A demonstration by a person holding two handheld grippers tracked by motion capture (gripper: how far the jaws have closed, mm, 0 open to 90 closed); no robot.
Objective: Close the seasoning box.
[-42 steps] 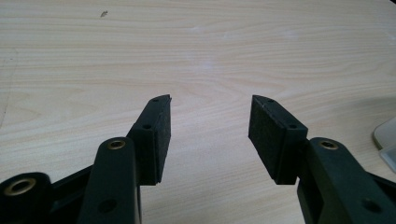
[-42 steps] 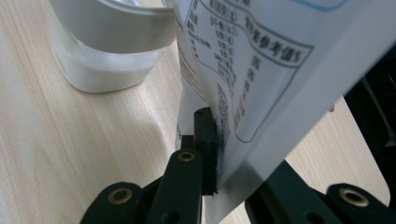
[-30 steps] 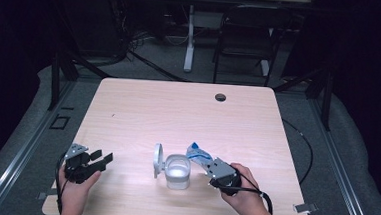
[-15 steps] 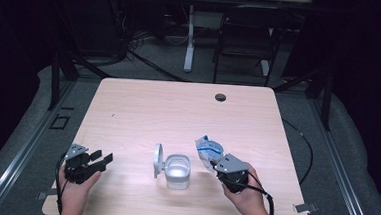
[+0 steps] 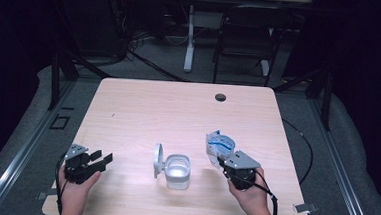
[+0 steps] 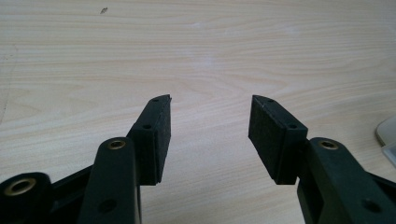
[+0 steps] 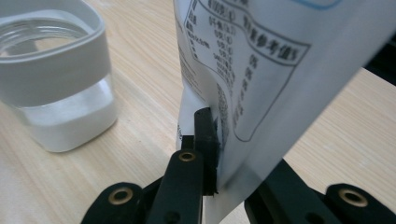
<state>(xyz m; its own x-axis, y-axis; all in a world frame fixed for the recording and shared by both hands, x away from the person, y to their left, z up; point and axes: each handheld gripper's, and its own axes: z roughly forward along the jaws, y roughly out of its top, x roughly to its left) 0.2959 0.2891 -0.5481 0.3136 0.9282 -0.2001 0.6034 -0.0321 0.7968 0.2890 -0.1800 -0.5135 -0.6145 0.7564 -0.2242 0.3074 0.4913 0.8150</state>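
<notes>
A clear square jar with a white collar stands near the table's front middle, its hinged lid flipped open to the left. In the right gripper view the jar holds white powder at the bottom. My right gripper is shut on a white and blue printed pouch, lifted just right of the jar; the pouch is pinched flat between the black jaws. My left gripper rests at the front left, open, with bare wood between its pads.
The wooden table has a round cable hole at the back right. A folding chair and a desk leg stand behind it. A cable trails off the right edge.
My right gripper has carried the pouch to the right, away from the jar's mouth, and turned it more upright. The left gripper has stayed in place.
</notes>
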